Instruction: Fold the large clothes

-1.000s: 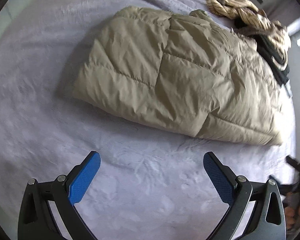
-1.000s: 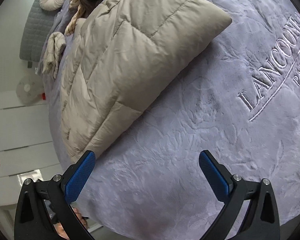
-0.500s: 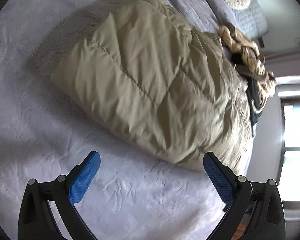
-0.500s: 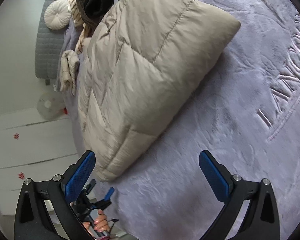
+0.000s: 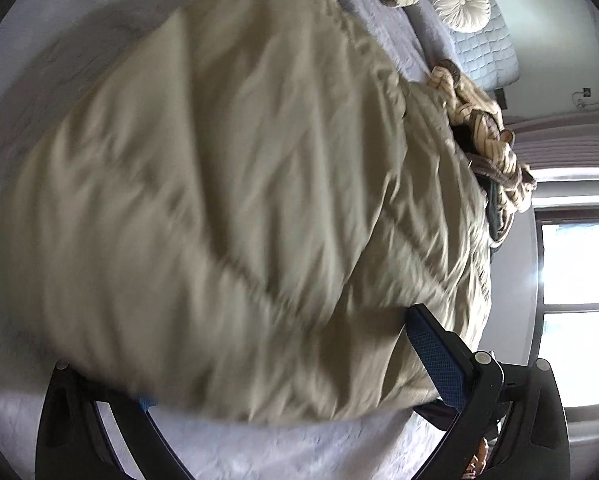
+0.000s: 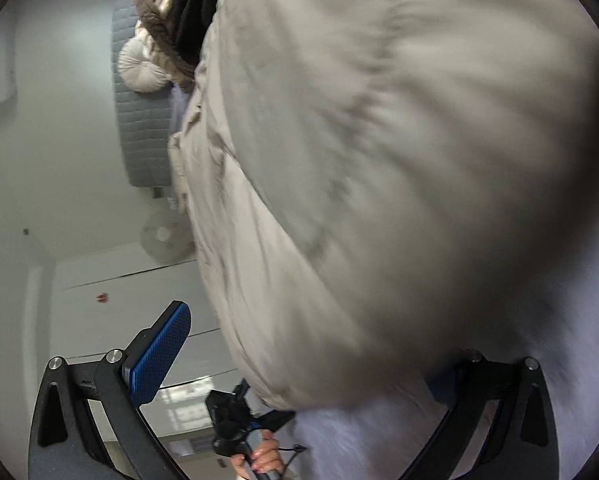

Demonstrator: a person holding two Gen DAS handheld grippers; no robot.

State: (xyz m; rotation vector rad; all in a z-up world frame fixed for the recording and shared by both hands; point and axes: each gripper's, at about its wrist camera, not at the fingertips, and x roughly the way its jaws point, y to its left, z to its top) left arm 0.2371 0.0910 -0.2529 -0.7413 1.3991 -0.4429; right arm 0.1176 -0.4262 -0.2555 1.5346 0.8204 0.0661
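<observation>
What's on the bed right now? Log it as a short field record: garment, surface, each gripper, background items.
garment: beige puffer jacket, folded, blurred, filling both views
surface: lavender plush bedspread
left gripper: open, jaws straddling the jacket's near edge
right gripper: open, jacket edge between its jaws
background: round white cushion, pile of striped and dark clothes, window

The beige quilted puffer jacket (image 5: pixel 235 208) lies folded into a thick, puffy bundle on the bed, its fabric creased and stitched in panels. It fills most of both wrist views (blurred at its near edge), its long side running toward the headboard.
</observation>
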